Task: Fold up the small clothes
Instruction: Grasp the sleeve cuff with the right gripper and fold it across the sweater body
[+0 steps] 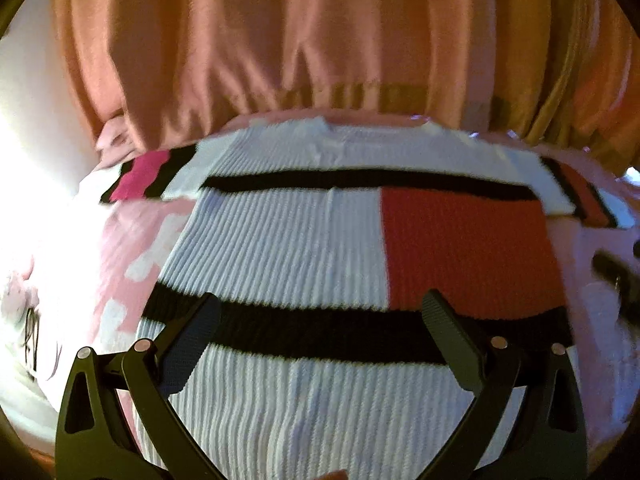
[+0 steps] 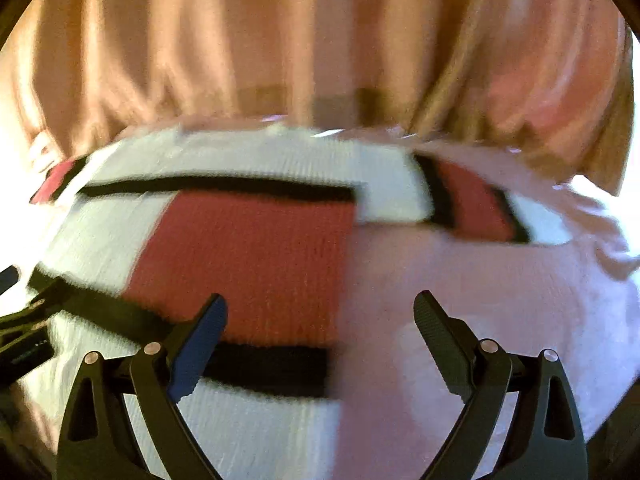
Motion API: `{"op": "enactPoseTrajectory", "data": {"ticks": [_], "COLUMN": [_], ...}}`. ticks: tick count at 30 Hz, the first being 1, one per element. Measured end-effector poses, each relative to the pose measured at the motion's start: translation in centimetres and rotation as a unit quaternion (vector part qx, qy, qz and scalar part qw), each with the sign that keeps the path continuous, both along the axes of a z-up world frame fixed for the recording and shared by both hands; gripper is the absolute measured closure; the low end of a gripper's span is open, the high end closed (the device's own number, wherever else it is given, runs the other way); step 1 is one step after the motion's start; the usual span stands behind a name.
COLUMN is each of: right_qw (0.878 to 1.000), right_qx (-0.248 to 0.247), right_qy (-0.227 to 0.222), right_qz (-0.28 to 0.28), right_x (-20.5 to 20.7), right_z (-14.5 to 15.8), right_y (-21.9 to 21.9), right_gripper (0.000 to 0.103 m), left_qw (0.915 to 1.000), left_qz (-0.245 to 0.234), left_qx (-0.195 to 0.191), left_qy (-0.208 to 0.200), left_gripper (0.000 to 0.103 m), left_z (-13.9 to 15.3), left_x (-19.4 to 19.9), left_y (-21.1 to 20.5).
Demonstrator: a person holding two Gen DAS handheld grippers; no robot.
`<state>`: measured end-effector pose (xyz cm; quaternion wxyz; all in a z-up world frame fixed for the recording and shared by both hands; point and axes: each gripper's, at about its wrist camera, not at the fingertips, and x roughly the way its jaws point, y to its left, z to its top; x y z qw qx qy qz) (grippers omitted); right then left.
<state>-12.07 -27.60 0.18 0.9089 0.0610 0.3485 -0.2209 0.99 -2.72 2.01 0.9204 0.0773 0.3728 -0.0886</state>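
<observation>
- A ribbed knit sweater (image 1: 288, 240), white with black bands and a red block, is spread flat across the middle of the left wrist view, on a pink patterned cover (image 1: 132, 248).
- Its short sleeves are laid out toward the upper left and upper right of that frame.
- The left hand-held gripper (image 1: 320, 312) is seen at the bottom of the frame with its fingers spread wide over the lower black band; nothing is held between them.
- In the right wrist view, the sweater (image 2: 248, 248) fills the left half, and bare pink cover (image 2: 500, 288) the right.
- The right hand-held gripper (image 2: 320, 312) is spread wide over the sweater's right edge, gripping nothing.
- An orange pleated curtain (image 1: 280, 40) is seen across the top of both frames.
</observation>
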Motion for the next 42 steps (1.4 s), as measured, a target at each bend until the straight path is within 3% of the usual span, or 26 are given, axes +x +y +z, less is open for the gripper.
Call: {"op": "enactPoseTrajectory", "data": {"ticks": [5, 8, 11, 13, 16, 18, 20, 22, 23, 24, 27, 30, 34, 38, 42], "right_qw": [0.994, 0.982, 0.969, 0.961, 0.953, 0.950, 0.948, 0.949, 0.950, 0.951, 0.954, 0.964, 0.973, 0.968, 0.956], "right_qx": [0.042, 0.056, 0.102, 0.135, 0.162, 0.180, 0.184, 0.182, 0.181, 0.177, 0.172, 0.161, 0.157, 0.157, 0.162], "right_qy": [-0.011, -0.012, -0.011, -0.016, -0.022, -0.024, -0.042, -0.051, -0.056, -0.060, -0.099, -0.139, -0.169, -0.164, -0.138], "right_qz": [-0.104, -0.181, -0.223, -0.241, -0.254, -0.255, -0.256, -0.251, -0.248, -0.248, -0.226, -0.161, -0.028, 0.104, 0.201], "right_x": [-0.6, -1.1, -1.3, -1.4, -1.1, -0.8, -0.8, -0.4, -0.2, -0.2, 0.5, 2.4, 7.8, 14.1, 20.1], "right_z": [-0.5, -2.1, -4.6, -6.3, -8.1, -9.2, -9.4, -9.4, -9.2, -8.9, -6.4, -2.4, 3.3, 6.9, 7.5], "right_y": [-14.3, -22.6, -28.6, -31.6, -34.4, -35.6, -36.2, -36.5, -36.7, -36.7, -35.0, -31.2, -23.1, -13.0, -4.1], "right_gripper": [0.012, 0.019, 0.026, 0.031, 0.040, 0.056, 0.059, 0.074, 0.088, 0.098, 0.098, 0.098, 0.098, 0.098, 0.098], "left_qw": [0.9996, 0.9996, 0.9997, 0.9997, 0.9998, 0.9996, 0.9995, 0.9993, 0.9991, 0.9991, 0.9992, 0.9995, 0.9993, 0.9992, 0.9984], "left_qz": [-0.024, -0.023, -0.015, -0.008, -0.017, -0.022, -0.021, -0.021, -0.021, -0.021, -0.020, -0.019, -0.014, -0.007, -0.001], "left_qx": [-0.013, -0.018, -0.003, 0.005, 0.007, 0.004, 0.010, 0.013, 0.012, 0.011, 0.005, -0.004, -0.021, -0.035, -0.055], "left_qy": [0.007, -0.003, -0.021, -0.023, 0.008, 0.018, 0.020, 0.029, 0.033, 0.035, 0.035, 0.027, 0.026, 0.018, 0.012], "left_gripper": [0.005, 0.005, 0.005, 0.005, 0.005, 0.005, 0.005, 0.005, 0.005, 0.005, 0.005, 0.005, 0.005, 0.005, 0.005], "left_z": [1.6, 1.8, 1.0, 0.0, -1.1, -1.7, -2.0, -2.5, -2.6, -2.7, -2.3, -1.7, -0.8, 0.1, 1.2], "left_x": [2.2, 3.6, 4.6, 5.0, 5.9, 6.2, 6.2, 6.3, 6.3, 6.3, 6.2, 6.1, 6.1, 5.9, 5.8], "left_y": [-1.8, -2.8, -3.7, -4.1, -4.7, -5.0, -4.9, -4.9, -4.9, -4.9, -4.9, -4.5, -3.7, -2.6, -0.8]}}
